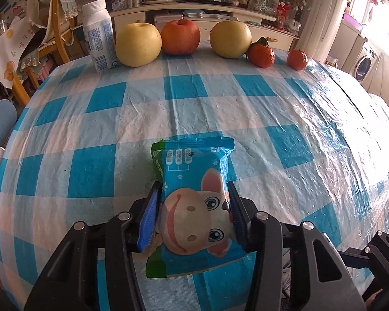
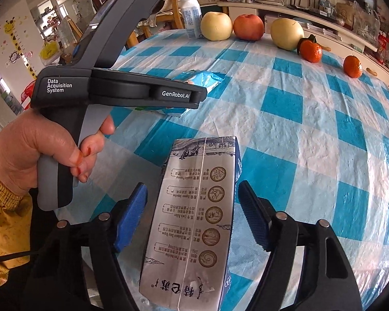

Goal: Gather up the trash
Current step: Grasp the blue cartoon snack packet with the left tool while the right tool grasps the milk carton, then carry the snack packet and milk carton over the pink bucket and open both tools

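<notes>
Wrapper (image 1: 192, 202) midtable; fruit (image 1: 180, 37) lines far edge.

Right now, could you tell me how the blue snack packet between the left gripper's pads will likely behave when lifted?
The snack packet looks puffy and crinkled, so it will probably give under the left gripper. Its glossy film may slip. Its free far end will likely droop.

The left gripper (image 2: 168, 96), seen from the right wrist camera, carried two white prints on its dark body: "Data Acquisition System" near the handle and "GenRobot.AI" closer to the fingers. The milk carton (image 2: 194, 220) in the near part showed Chinese characters and small round symbols, too small to read. The print on the snack packet (image 1: 194, 202) and on the far white bottle (image 1: 98, 36) was not readable.
</notes>
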Demonstrator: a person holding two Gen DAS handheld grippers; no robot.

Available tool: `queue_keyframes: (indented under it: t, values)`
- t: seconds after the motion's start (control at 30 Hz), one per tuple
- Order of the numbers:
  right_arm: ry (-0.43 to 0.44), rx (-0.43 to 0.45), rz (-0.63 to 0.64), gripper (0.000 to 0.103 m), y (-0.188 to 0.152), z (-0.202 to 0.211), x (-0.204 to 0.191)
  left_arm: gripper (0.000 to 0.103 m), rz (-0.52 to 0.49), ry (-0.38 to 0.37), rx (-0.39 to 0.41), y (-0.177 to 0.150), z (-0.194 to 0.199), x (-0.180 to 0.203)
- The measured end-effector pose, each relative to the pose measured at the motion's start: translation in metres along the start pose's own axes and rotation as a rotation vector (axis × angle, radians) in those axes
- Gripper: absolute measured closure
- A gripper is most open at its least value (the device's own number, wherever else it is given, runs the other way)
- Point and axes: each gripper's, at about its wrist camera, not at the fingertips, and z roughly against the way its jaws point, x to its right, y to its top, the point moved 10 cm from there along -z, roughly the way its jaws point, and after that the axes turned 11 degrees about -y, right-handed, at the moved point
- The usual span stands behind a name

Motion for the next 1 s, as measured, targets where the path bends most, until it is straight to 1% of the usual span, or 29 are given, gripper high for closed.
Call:
queue_keyframes:
  t: [0.03, 0.23, 0.53, 0.7, 0.93, 1.0]
  values:
    - [-0.007, -0.001, 0.002, 0.039, 0.000, -0.001, 0.001, 0.054, 0.001, -0.002, 0.003, 0.000, 0.001, 0.000]
    - [-0.016, 0.019, 0.008, 0.040, 0.002, -0.001, 0.001, 0.057, -0.001, -0.016, 0.012, -0.003, 0.005, 0.002]
    - [0.007, 0.046, -0.025, 0.041, 0.008, 0.003, 0.005, 0.060, 0.016, -0.035, 0.027, -0.016, 0.019, -0.004]
    - [0.007, 0.054, -0.033, 0.041, 0.010, 0.002, 0.005, 0.061, 0.026, -0.031, 0.037, -0.025, 0.031, -0.013]
    - [0.022, 0.090, -0.072, 0.041, 0.017, 0.008, 0.009, 0.061, 0.046, -0.026, 0.069, -0.034, 0.055, -0.027]
    - [0.038, 0.108, -0.091, 0.041, 0.021, 0.012, 0.008, 0.061, 0.047, -0.022, 0.087, -0.034, 0.063, -0.031]
